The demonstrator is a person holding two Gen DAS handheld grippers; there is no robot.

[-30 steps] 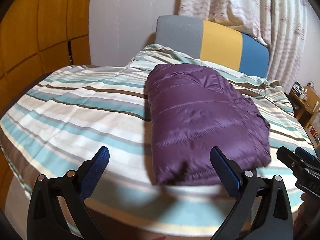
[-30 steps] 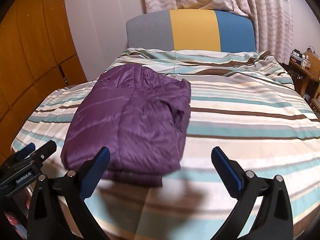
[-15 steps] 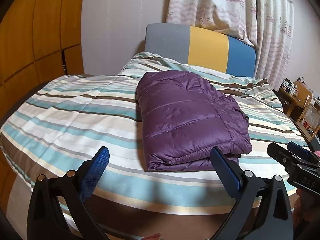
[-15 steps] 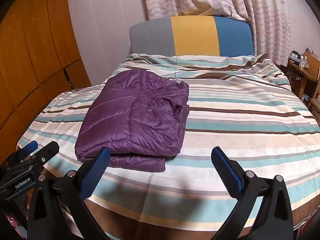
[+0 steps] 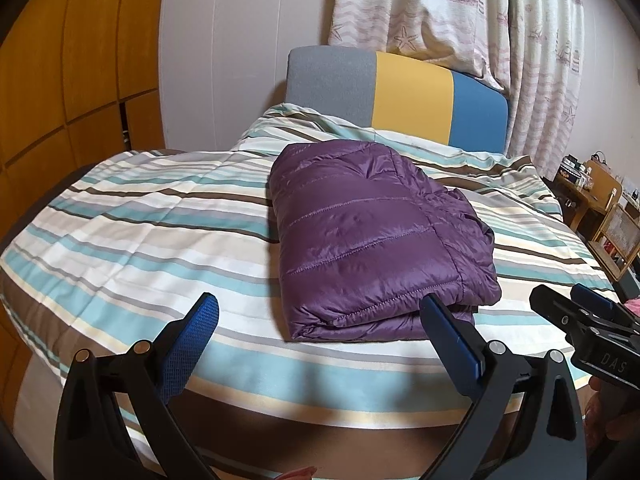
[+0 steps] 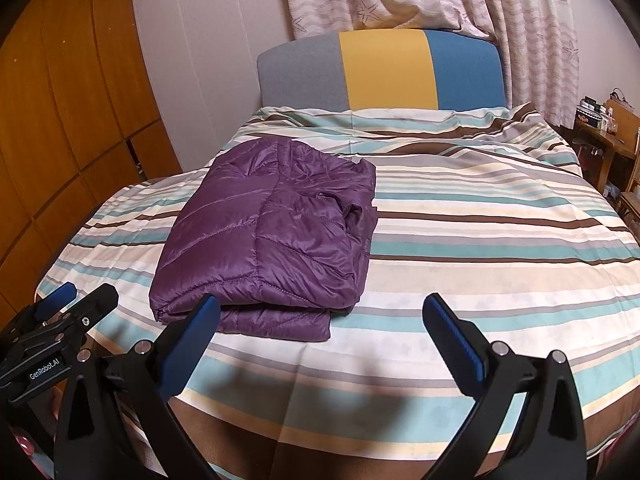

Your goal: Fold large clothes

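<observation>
Purple puffer jacket (image 5: 372, 240) sits folded on the striped bed (image 5: 132, 236), near its foot edge. Left hand-held gripper (image 5: 320, 336) and right hand-held gripper (image 6: 322, 336) both spread wide, holding nothing, off the bed.

This is a home bedroom. A bed (image 6: 460, 240) under a striped duvet fills the view, its grey, yellow and blue padded headboard (image 6: 384, 70) at 12 o'clock. Curtains (image 5: 460, 20) printed with ships and starfish hang behind it. Wooden wardrobe panels (image 5: 72, 60) stand at 9 o'clock, and what seems a cluttered wooden side table (image 6: 608, 128) at 3 o'clock.
</observation>
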